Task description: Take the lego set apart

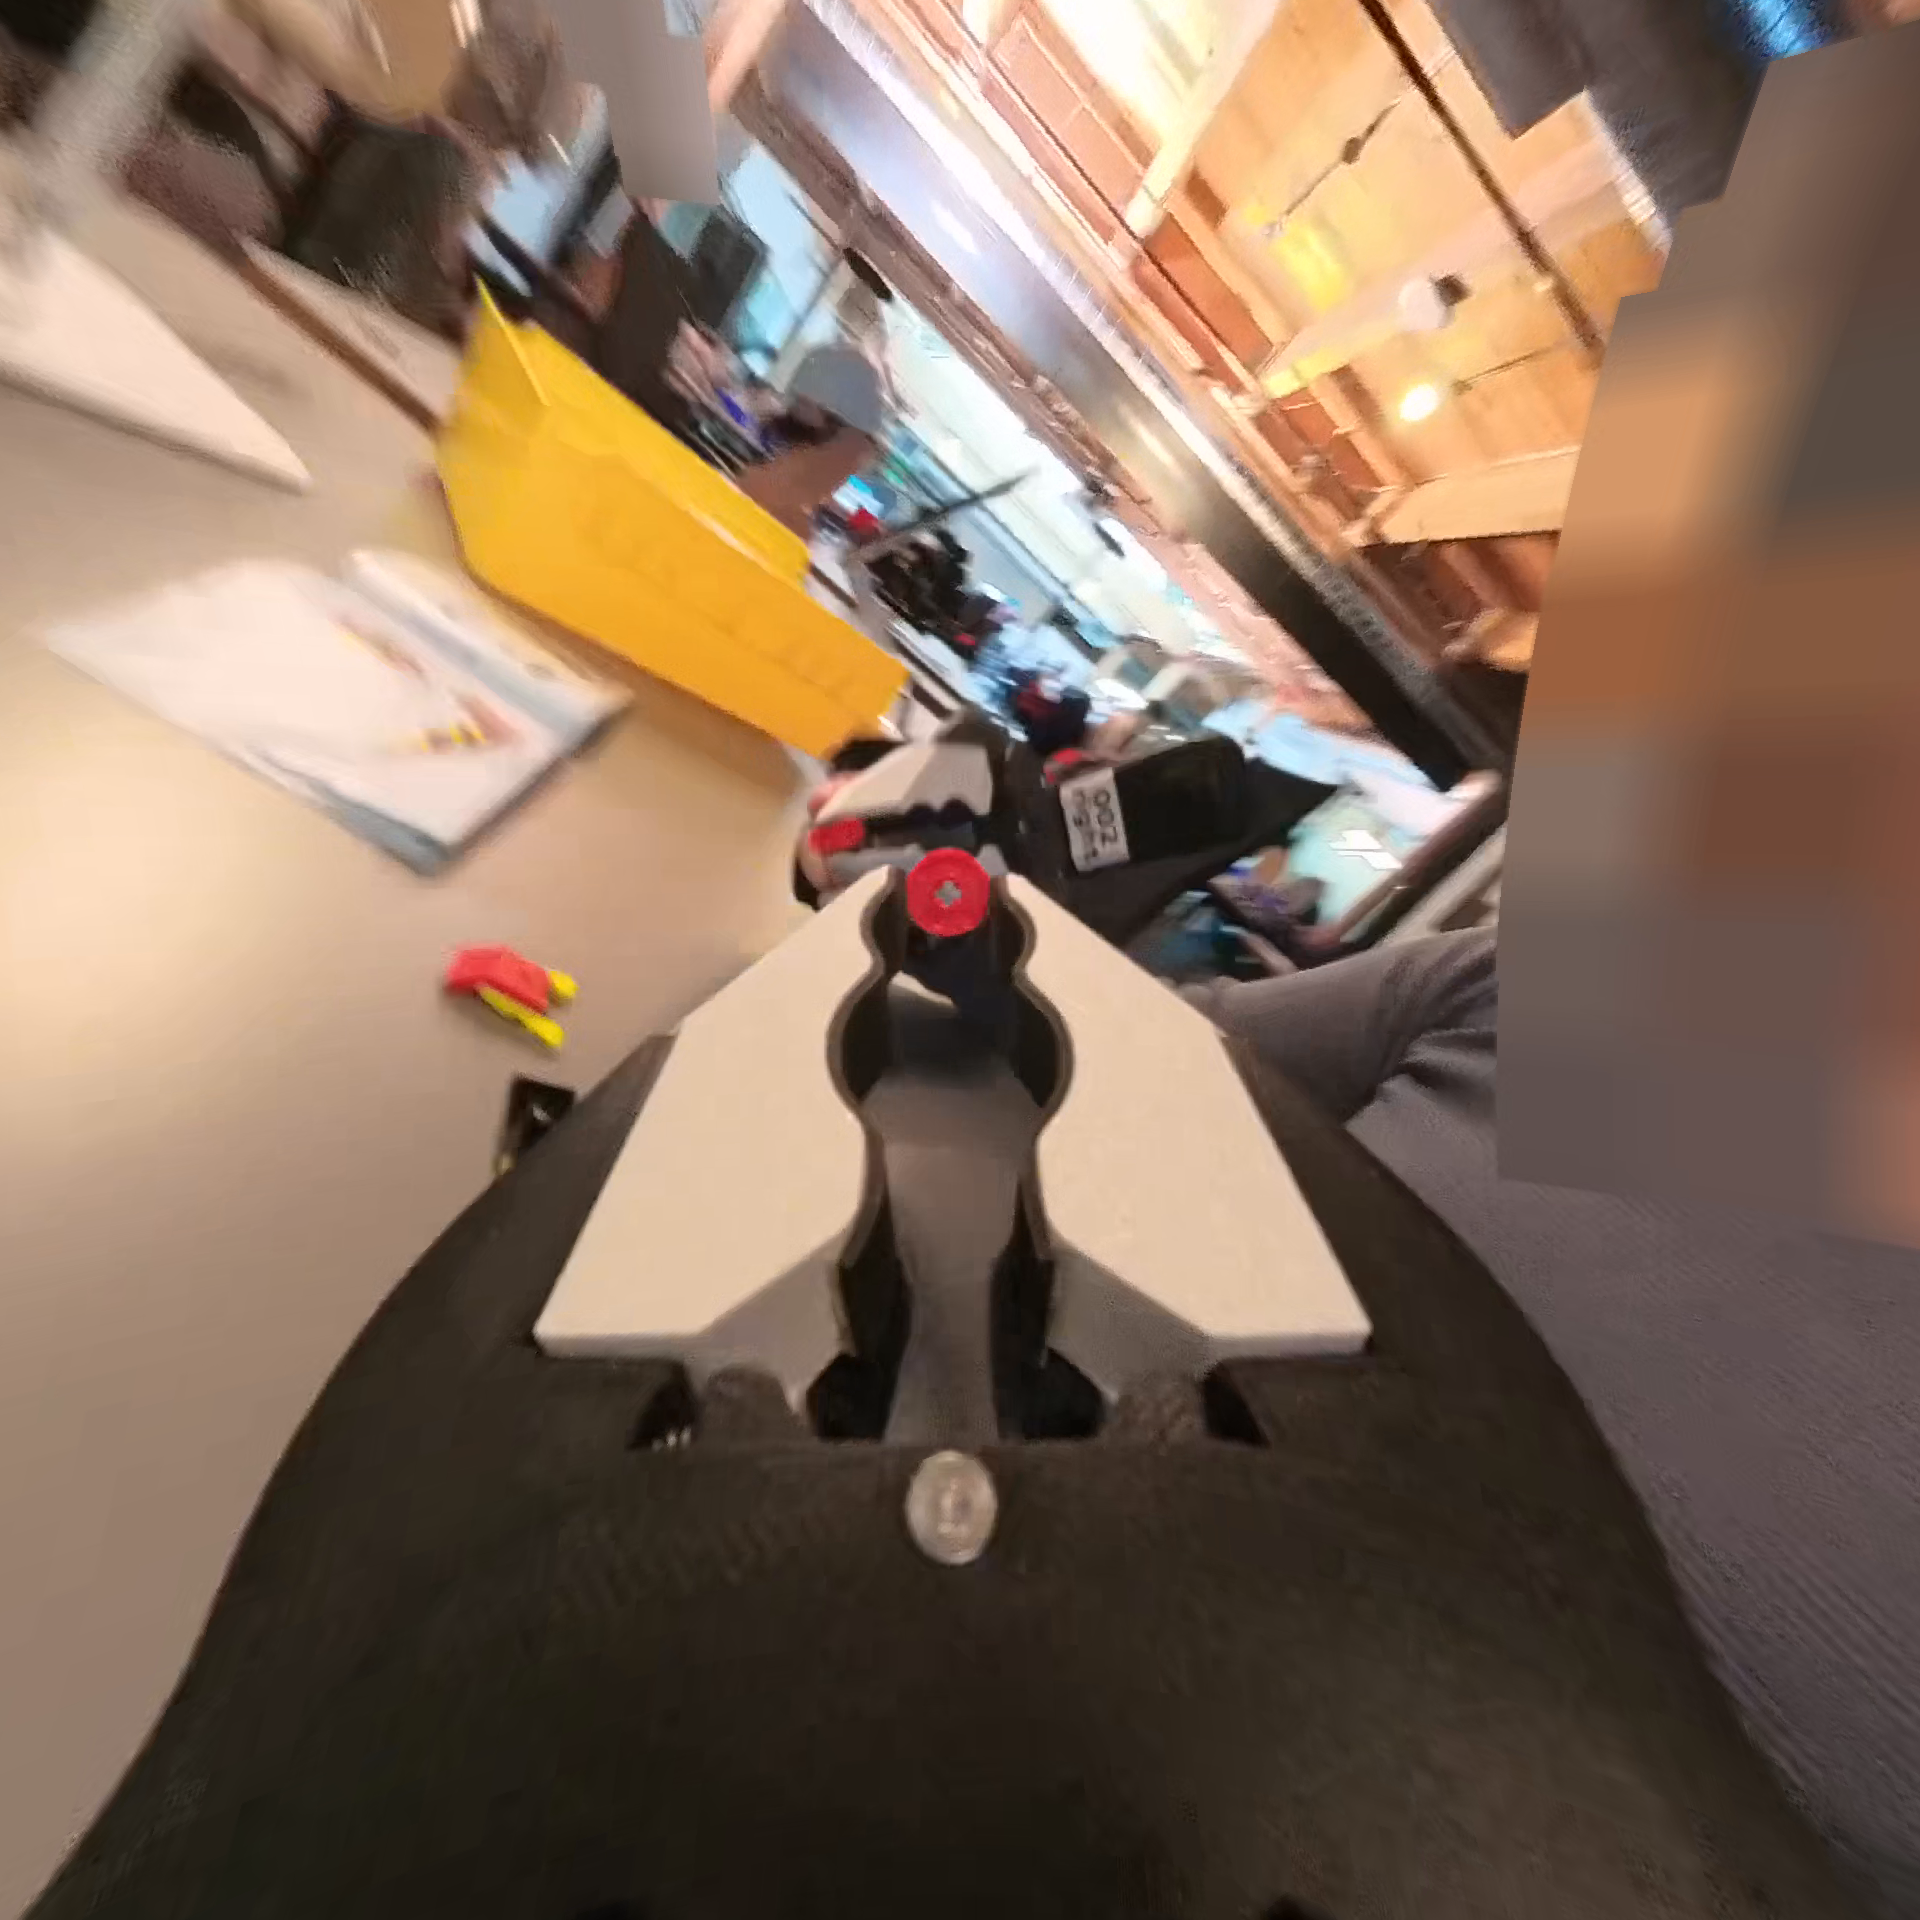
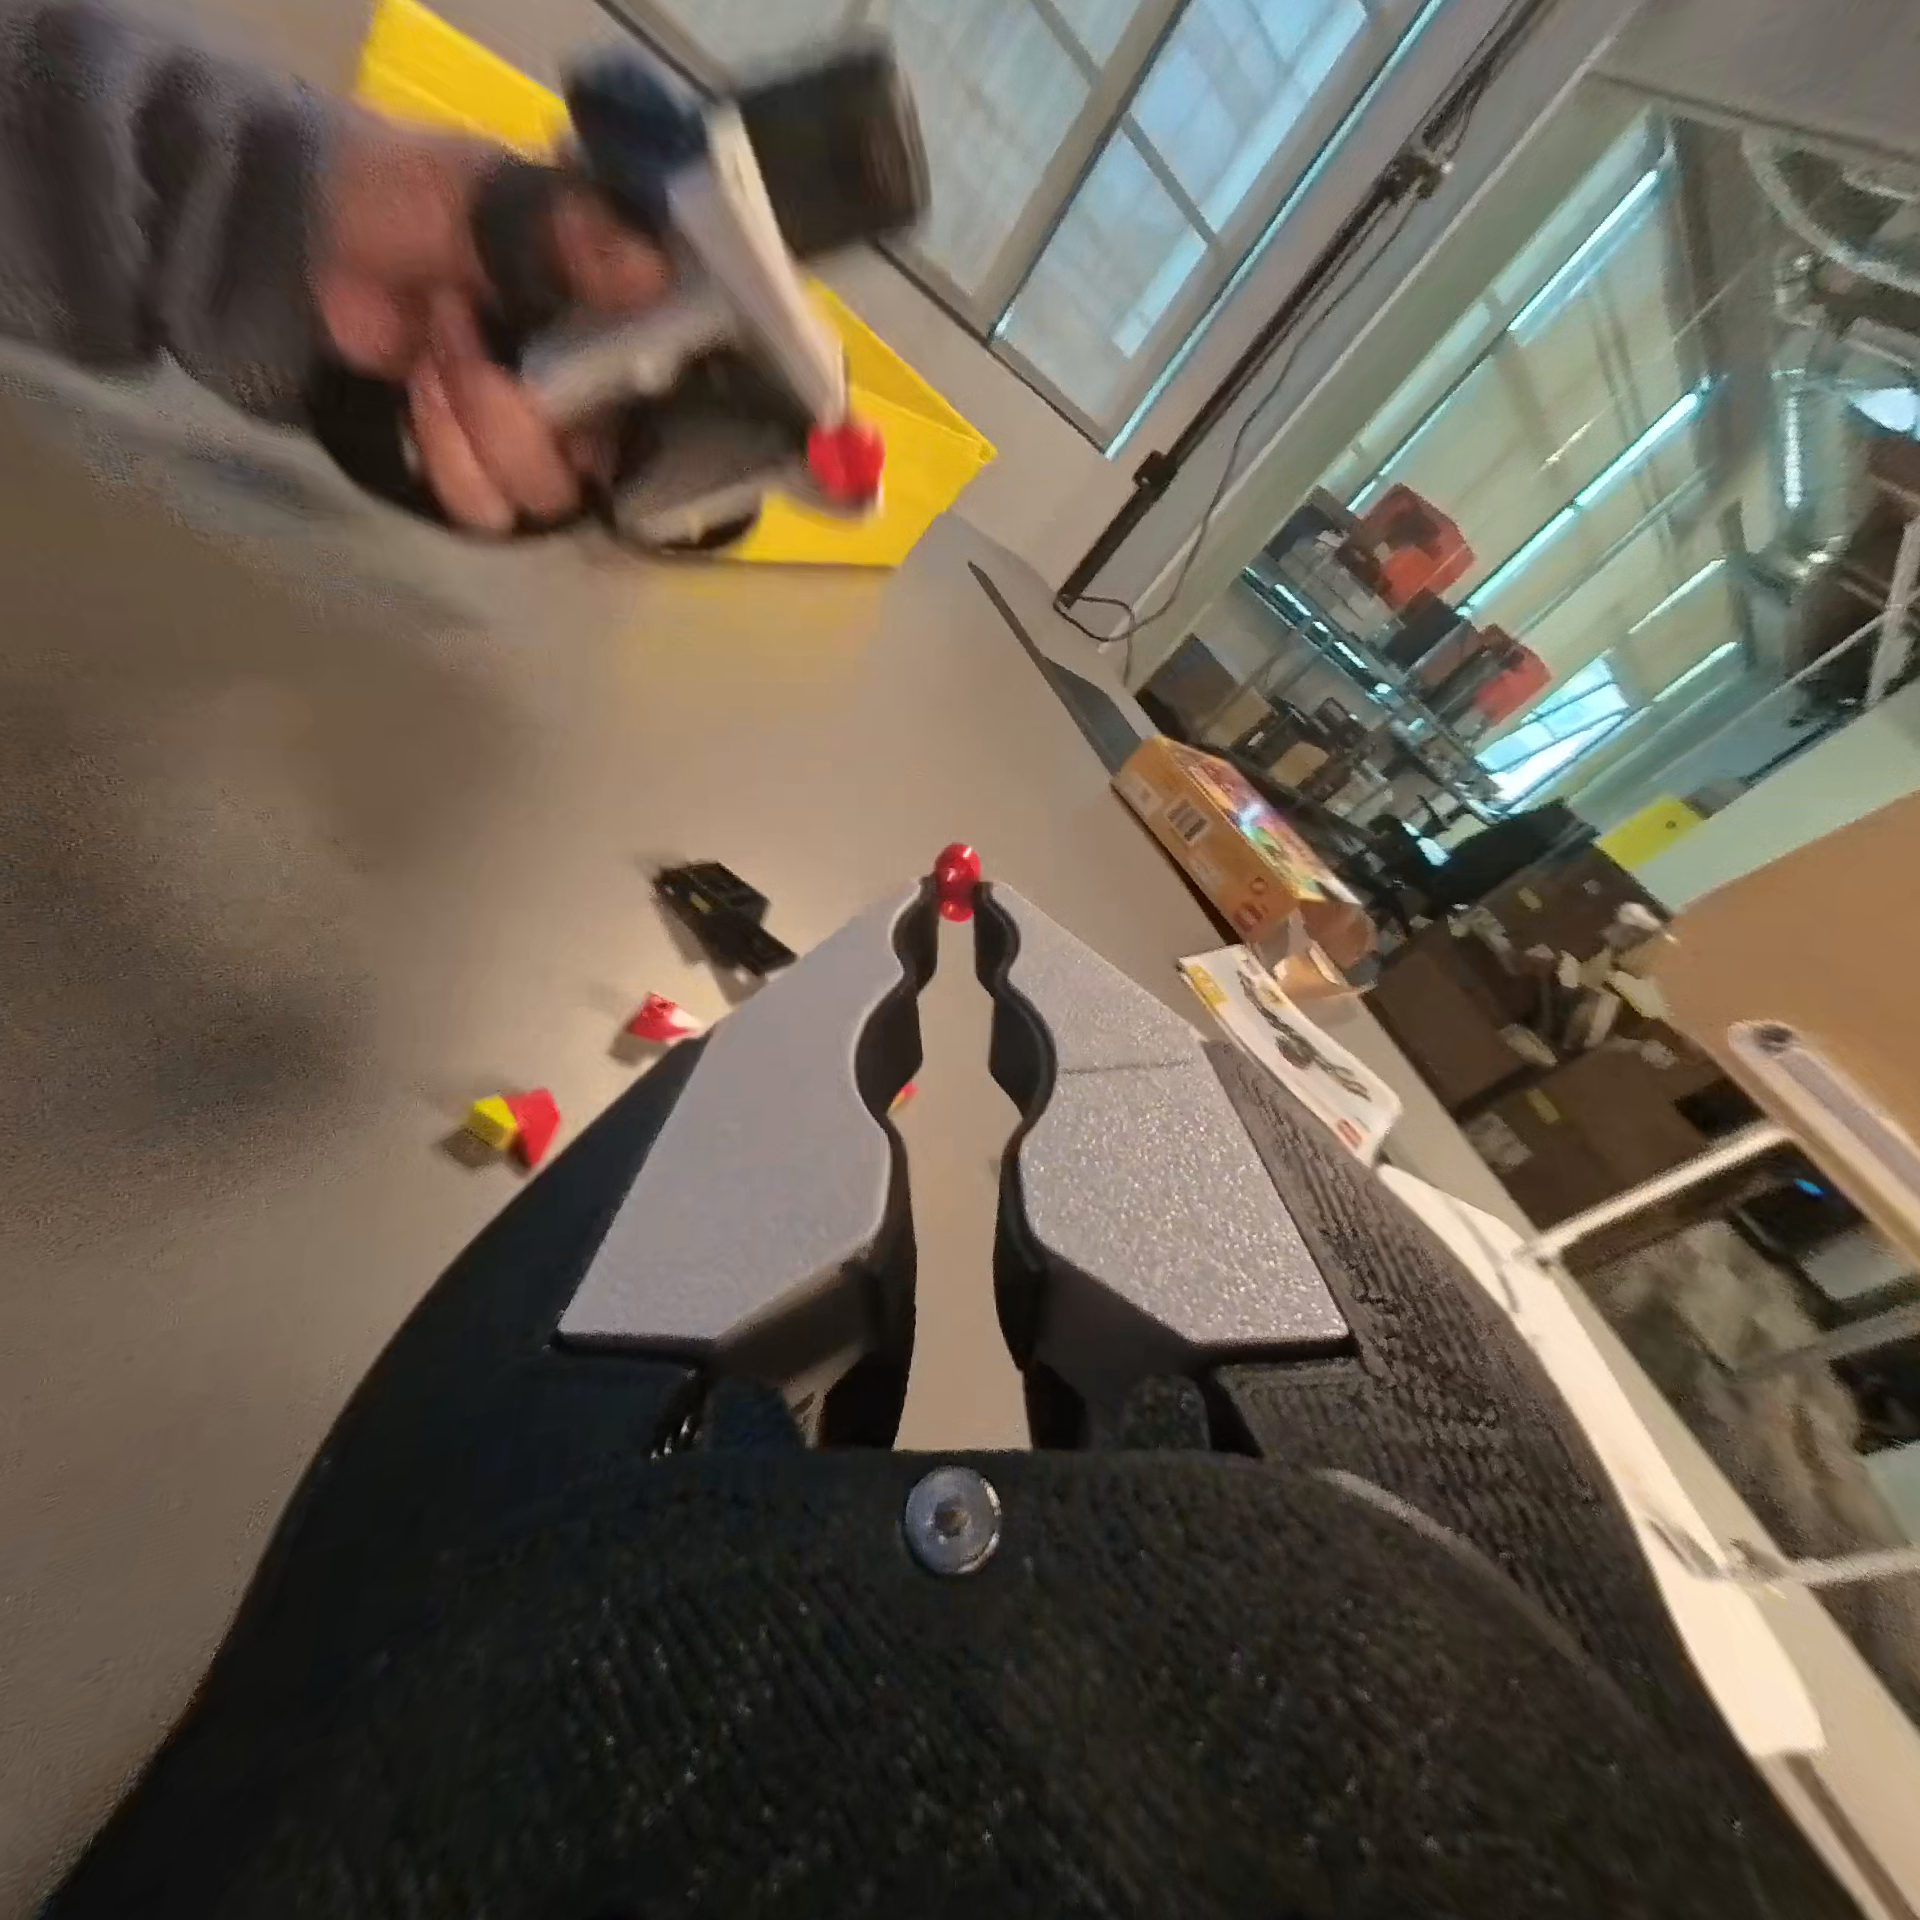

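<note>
Lego pieces are being pulled apart in the air: 1 red wheel (image 1: 948, 891) is pinched by the closed left gripper (image 1: 940, 904), 1 red pin (image 2: 956, 881) by the closed right gripper (image 2: 954, 896), so loose bricks (image 2: 514, 1124) rest on the table (image 2: 727, 727).

The left gripper (image 1: 948, 904) has pale grey fingers on a black textured body and pinches a round red lego piece with a cross-shaped hole (image 1: 948, 891). The right gripper (image 2: 958, 896), same grey on ribbed black, pinches a small red rounded lego piece (image 2: 956, 879). On the beige tabletop (image 2: 727, 727) at left lie a red-and-yellow brick cluster (image 2: 514, 1124), a red-and-white wedge (image 2: 663, 1020) and a black plate (image 2: 722, 914); a bright yellow bin (image 1: 644, 561) sits at upper left
</note>
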Demonstrator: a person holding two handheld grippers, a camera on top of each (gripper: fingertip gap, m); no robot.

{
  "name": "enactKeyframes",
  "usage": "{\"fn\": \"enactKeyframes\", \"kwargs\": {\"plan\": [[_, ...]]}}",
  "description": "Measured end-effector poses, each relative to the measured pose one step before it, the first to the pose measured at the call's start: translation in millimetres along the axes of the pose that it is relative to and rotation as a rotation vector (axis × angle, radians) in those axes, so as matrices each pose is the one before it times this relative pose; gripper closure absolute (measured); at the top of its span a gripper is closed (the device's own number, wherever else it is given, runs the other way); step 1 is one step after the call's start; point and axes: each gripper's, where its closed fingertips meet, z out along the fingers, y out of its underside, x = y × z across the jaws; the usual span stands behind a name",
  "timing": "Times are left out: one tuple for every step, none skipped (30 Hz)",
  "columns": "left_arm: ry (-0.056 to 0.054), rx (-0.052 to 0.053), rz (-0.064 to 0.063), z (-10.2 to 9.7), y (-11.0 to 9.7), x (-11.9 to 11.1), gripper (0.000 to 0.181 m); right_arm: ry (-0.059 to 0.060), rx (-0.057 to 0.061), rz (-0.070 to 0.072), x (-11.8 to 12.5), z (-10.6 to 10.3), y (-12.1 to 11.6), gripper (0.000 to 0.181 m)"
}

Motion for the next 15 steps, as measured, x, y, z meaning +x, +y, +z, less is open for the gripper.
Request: {"fn": "enactKeyframes", "kwargs": {"plan": [[-0.0623,0.0352,0.0962,-7.59,-12.28,7.79,0.167,0.0223,-0.0079,-0.0122,3.46,-0.51,4.28,0.177],[-0.1023,0.0349,0.086,-13.28,-14.72,1.48,0.167,0.0238,-0.0058,0.0067,4.24,-0.15,3.32,0.177],[-0.1452,0.0267,0.0688,-18.25,-15.24,-8.16,0.167,0.023,-0.0015,0.0188,4.24,0.42,2.03,0.177],[-0.181,0.0109,0.0506,-21.82,-13.6,-18.83,0.167,0.0202,0.0029,0.02,3.06,0.81,0.96,0.177],[-0.1996,-0.0132,0.0333,-22.54,-9.26,-28.43,0.167,0.0167,0.0051,0.0139,1.54,0.9,0.47,0.177],[-0.1784,-0.0376,0.0202,-19.57,-3.71,-31.94,0.167,0.0169,0.0044,0.0045,0.68,1.01,0.39,0.177],[-0.143,-0.0602,0.0102,-14.54,1.96,-31.82,0.167,0.0172,0.0032,-0.0045,0.18,1.3,0.25,0.177],[-0.1255,-0.0652,-0.0006,-10.06,5.29,-31.51,0.167,0.0119,0.0008,-0.0103,-0.7,1.37,0.46,0.177],[-0.0965,-0.0571,-0.0046,-5.96,6.14,-27.36,0.167,0.0095,-0.0012,-0.0117,-0.87,1.61,0.53,0.177],[-0.068,-0.0482,-0.0116,-2.54,6.09,-22.34,0.167,0.0084,-0.0013,-0.0104,-0.74,1.35,0.42,0.177],[-0.0393,-0.0522,-0.0136,0.05,7.04,-16.41,0.166,0.0021,-0.0023,-0.0084,-1.34,1.26,0.48,0.177],[-0.0294,-0.0546,-0.0159,2.13,7.61,-13.24,0.161,-0.0016,-0.0044,-0.0062,-1.7,1.11,0.86,0.177],[-0.0244,-0.0577,-0.0183,3.83,8.15,-10.94,0.151,0.0038,-0.004,-0.0079,-0.82,1.02,0.66,0.177],[-0.0169,-0.0525,-0.0122,4.17,7.21,-8.12,0.145,0.0086,-0.0044,-0.0153,-0.37,0.72,0.39,0.177],[-0.0148,-0.0383,-0.0031,4.44,5.08,-6.57,0.135,0.0083,-0.009,-0.023,-0.8,0.99,0.64,0.177]]}}
